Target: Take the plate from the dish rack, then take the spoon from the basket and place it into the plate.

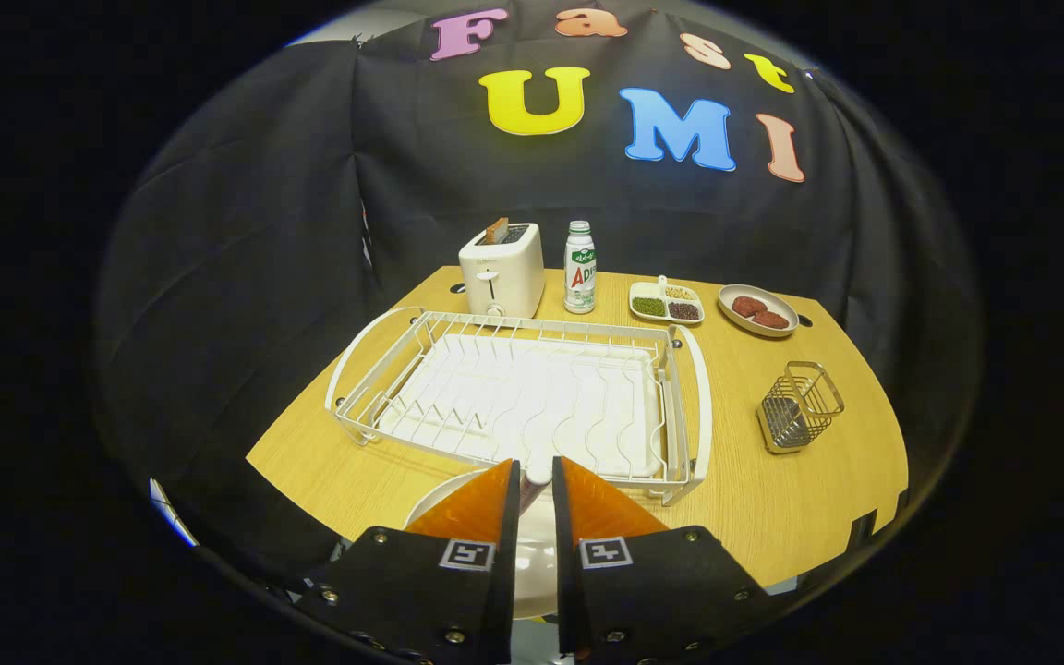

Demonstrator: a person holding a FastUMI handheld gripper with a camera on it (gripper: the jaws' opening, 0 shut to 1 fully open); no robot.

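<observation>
The gripper (535, 480) has its fingers drawn narrow, and between them a slim handle-like piece, most likely the spoon (535, 488), is clamped at their tips. Under the fingers lies the white plate (444, 499) on the table, its rim showing to the left of the fingers and its inside in the gap between them.

Just beyond the fingertips stands the white wire dish rack (523, 392), with nothing in its slots and a white drip tray beneath it. To the right of the rack, apart from it, sits the small metal wire basket (800, 406), tilted, with nothing seen inside.

At the far edge a white toaster (501, 270) holds a brown slice in one slot. Beside it stands a white bottle (580, 268) with a green label. Further right are a divided dish (667, 302) of green, pale and dark grains, and an oval dish (757, 309) with two reddish patties.

The table (772, 499) is light wood, backed by black cloth.
</observation>
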